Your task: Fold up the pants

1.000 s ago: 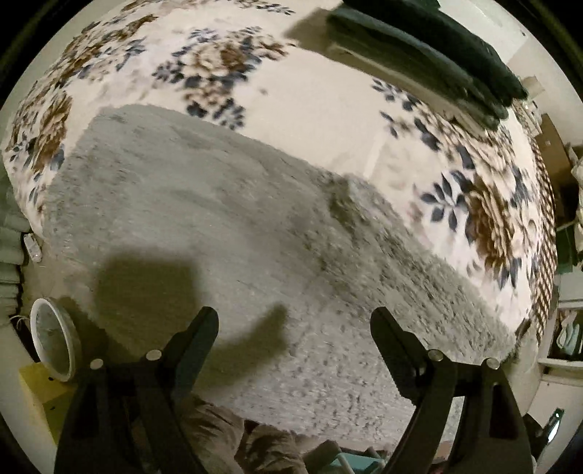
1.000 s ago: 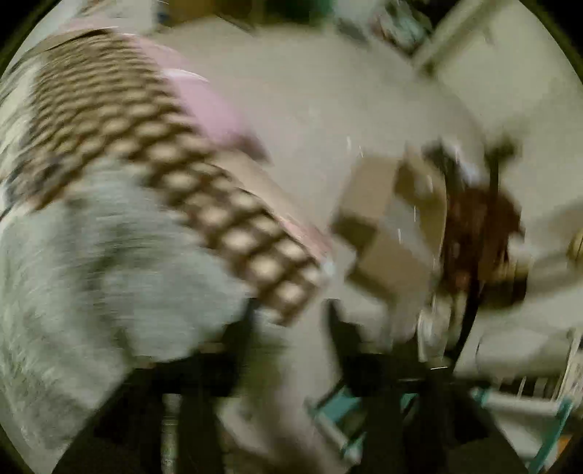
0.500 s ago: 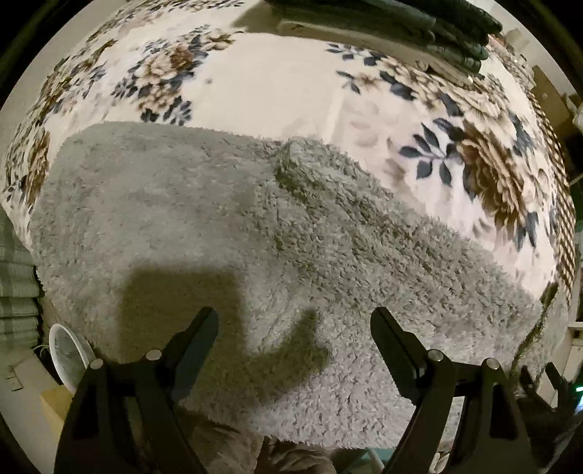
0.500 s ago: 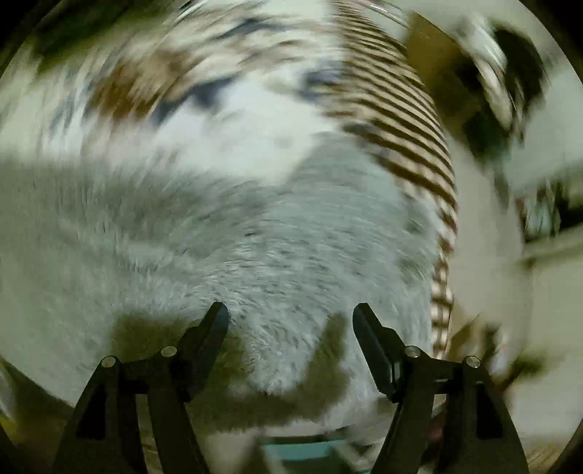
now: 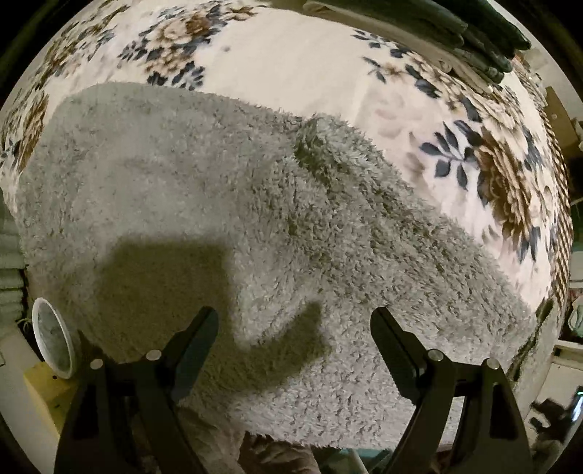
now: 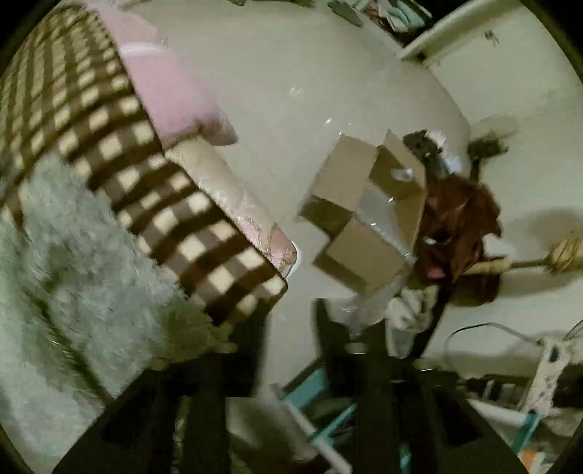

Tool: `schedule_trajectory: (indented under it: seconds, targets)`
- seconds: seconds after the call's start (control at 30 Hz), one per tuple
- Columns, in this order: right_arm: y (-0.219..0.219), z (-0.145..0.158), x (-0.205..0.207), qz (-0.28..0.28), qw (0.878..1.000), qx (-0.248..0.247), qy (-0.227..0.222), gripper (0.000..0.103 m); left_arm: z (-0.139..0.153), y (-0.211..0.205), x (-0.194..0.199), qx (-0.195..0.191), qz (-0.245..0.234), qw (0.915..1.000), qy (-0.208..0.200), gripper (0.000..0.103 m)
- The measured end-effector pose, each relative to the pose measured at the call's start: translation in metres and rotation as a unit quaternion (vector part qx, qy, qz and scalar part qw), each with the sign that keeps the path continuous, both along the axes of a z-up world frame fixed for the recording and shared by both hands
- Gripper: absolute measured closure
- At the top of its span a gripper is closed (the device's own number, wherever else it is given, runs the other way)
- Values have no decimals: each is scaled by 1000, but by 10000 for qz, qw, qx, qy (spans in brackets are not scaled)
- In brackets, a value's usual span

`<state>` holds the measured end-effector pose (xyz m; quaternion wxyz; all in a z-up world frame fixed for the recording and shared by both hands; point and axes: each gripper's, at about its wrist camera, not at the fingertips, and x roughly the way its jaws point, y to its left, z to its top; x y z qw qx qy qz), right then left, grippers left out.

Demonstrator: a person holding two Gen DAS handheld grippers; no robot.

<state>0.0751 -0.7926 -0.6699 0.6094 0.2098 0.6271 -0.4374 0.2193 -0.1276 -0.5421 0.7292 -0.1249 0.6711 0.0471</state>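
Hovering my left gripper (image 5: 293, 328) straight above the grey fleece pants (image 5: 237, 218), I am keeping its jaws spread wide with nothing between them, so that I can drop onto the near edge of the cloth and pinch a good bite of the thick pile. The pants are lying spread flat across the floral blanket (image 5: 298, 69), which is giving me a soft, level bed to fold on; a darker crease is running through the fleece toward the far side, likely a seam or a fold line I can work from. A stack of dark folded clothes (image 5: 455, 25) is sitting at the blanket's far edge, well apart from my work.

My right gripper (image 6: 288, 346) is hanging off the bed's corner, over the floor by a cardboard box (image 6: 360, 218). Its jaws are closing with nothing between them. From this side the pants (image 6: 73, 273) are lying beside the checked blanket (image 6: 138, 153), near my left finger, so I judge I am lining up for that end.
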Motion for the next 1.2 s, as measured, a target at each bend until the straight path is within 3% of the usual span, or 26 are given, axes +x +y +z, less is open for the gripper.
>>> schedule_trajectory:
  seconds: [0.03, 0.1, 0.23, 0.27, 0.3, 0.4, 0.5, 0.53, 0.57, 0.6, 0.63, 0.67, 0.73, 0.77, 0.83, 0.93, 1.03, 1.07, 1.13, 1.17, 1.2]
  targets:
    - [1, 10, 3, 14, 9998, 15, -180, 49, 0, -1, 0, 10, -33, 10000, -6, 18]
    - [22, 35, 19, 565, 9951, 125, -796, 41, 0, -1, 0, 24, -74, 10000, 4, 18]
    - [120, 48, 64, 2375, 9659, 393, -950, 31, -2, -10, 0, 10, -119, 9999, 0, 18]
    - [148, 43, 67, 2879, 9531, 301, -880, 31, -1, -18, 3, 15, -168, 9999, -13, 18]
    - [183, 35, 76, 3558, 9321, 81, -673, 29, 0, -24, 3, 15, -228, 9997, -28, 18]
    - [253, 12, 74, 4607, 8863, -395, -245, 29, 3, -43, 3, -30, -421, 9991, -100, 18]
    - [282, -12, 78, 5094, 8527, -1146, 175, 29, 6, -62, 0, -67, -650, 9977, -161, 18]
    - [282, -16, 78, 5101, 8495, -1326, 238, 29, 7, -68, 0, -87, -704, 9973, -166, 18]
    - [278, -21, 77, 5090, 8495, -1372, 220, 35, 6, -73, -1, -104, -755, 9970, -159, 18]
    - [275, -23, 75, 5046, 8508, -1459, 162, 64, 5, -79, -3, -132, -798, 9966, -137, 18]
    - [267, -23, 74, 4973, 8544, -1499, 127, 86, 8, -83, 0, -162, -827, 9964, -112, 18]
    - [255, -21, 71, 4731, 8677, -1523, 113, 103, 7, -89, -2, -199, -868, 9960, -91, 18]
    - [229, -15, 66, 4205, 8969, -1366, -118, 103, 10, -94, 0, -223, -929, 9954, -94, 18]
    - [203, -9, 61, 3714, 9197, -1243, -263, 103, 11, -97, 0, -237, -959, 9951, -101, 18]
    - [158, -2, 49, 2804, 9535, -1006, -448, 103, 12, -103, -1, -273, -1016, 9944, -119, 18]
    - [82, -8, 25, 1403, 9870, -458, -642, 103, 12, -110, 5, -301, -1083, 9936, -117, 18]
    - [40, -17, -2, 579, 9960, -27, -679, 103, 13, -112, 2, -323, -1104, 9933, -134, 18]
    - [30, -19, -9, 381, 9964, 171, -735, 97, 13, -112, 2, -329, -1109, 9932, -134, 18]
    - [14, -16, -27, -79, 9953, 404, -878, 74, 13, -115, 3, -325, -1116, 9931, -137, 18]
    - [13, -10, -34, -192, 9936, 468, -1010, 56, 13, -117, 4, -317, -1122, 9931, -141, 18]
    - [14, 1, -41, -318, 9898, 527, -1284, 52, 13, -116, 3, -317, -1124, 9931, -145, 18]
